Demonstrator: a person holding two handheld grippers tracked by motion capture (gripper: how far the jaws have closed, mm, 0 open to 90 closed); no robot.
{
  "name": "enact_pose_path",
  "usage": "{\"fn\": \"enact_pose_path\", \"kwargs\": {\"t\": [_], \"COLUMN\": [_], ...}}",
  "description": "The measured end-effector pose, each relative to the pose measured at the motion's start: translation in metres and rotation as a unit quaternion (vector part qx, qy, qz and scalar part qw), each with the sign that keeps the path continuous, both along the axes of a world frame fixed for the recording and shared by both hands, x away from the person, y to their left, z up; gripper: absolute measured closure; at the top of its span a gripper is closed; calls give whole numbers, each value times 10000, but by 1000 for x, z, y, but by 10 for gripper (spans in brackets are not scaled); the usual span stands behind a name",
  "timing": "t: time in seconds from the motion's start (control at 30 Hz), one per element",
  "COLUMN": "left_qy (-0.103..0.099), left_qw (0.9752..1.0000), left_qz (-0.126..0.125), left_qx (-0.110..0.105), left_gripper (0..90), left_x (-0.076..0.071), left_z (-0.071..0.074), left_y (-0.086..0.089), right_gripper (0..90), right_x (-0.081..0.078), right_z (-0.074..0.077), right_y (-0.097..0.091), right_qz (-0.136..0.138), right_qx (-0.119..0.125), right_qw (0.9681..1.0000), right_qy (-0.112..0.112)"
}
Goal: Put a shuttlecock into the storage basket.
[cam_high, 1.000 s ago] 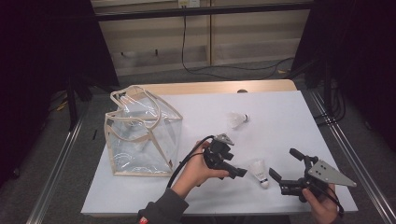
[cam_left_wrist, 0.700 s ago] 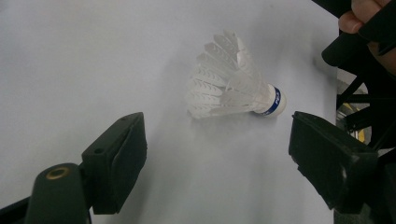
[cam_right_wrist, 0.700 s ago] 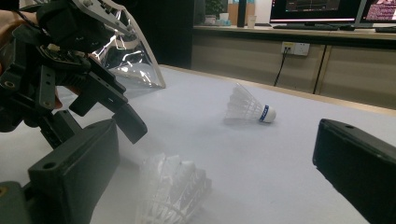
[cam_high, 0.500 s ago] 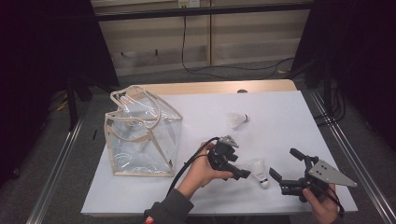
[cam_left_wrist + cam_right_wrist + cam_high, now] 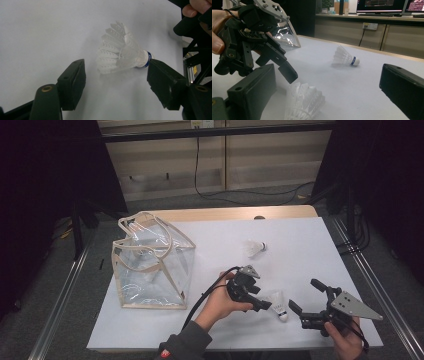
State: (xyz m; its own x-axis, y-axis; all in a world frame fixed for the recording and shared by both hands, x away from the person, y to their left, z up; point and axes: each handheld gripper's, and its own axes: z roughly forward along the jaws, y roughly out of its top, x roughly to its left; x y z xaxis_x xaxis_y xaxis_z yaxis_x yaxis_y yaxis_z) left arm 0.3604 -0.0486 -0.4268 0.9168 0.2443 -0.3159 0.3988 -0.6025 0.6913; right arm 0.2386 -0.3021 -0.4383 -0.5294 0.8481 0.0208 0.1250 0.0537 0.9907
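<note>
A white feather shuttlecock [image 5: 277, 302] with a blue band lies on its side near the table's front edge. My left gripper [image 5: 265, 299] points down at it. In the left gripper view the shuttlecock [image 5: 122, 53] lies between the jaws of my left gripper [image 5: 116, 68]. The jaws have just been closing. One pad sits at the cork end, the other stands off the feathers. My right gripper [image 5: 306, 295] is held open just to the right, with the shuttlecock [image 5: 303, 102] low in front of it. A second shuttlecock [image 5: 255, 248] lies farther back.
A clear plastic tote bag [image 5: 150, 265] with beige trim stands open on the left of the white table [image 5: 300, 235]. The second shuttlecock [image 5: 344, 58] lies alone on bare white tabletop. Dark floor and cables lie beyond the far edge.
My left gripper has edged right, over the near shuttlecock, and its jaws have narrowed around it. The right gripper and both shuttlecocks have stayed put.
</note>
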Motion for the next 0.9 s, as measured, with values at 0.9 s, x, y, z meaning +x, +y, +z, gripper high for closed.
{"fn": "enact_pose_path", "kwargs": {"t": [0.9], "left_qy": [27], "left_qw": [9988], "left_qz": [-476], "left_qx": [89], "left_gripper": [547], "left_x": [-8], "left_z": [1], "left_y": [-10], "right_gripper": [4], "right_x": [0], "right_z": [0], "right_y": [0], "right_qz": [10], "right_qx": [-9], "right_qw": [10000], "right_qy": [-21]}}
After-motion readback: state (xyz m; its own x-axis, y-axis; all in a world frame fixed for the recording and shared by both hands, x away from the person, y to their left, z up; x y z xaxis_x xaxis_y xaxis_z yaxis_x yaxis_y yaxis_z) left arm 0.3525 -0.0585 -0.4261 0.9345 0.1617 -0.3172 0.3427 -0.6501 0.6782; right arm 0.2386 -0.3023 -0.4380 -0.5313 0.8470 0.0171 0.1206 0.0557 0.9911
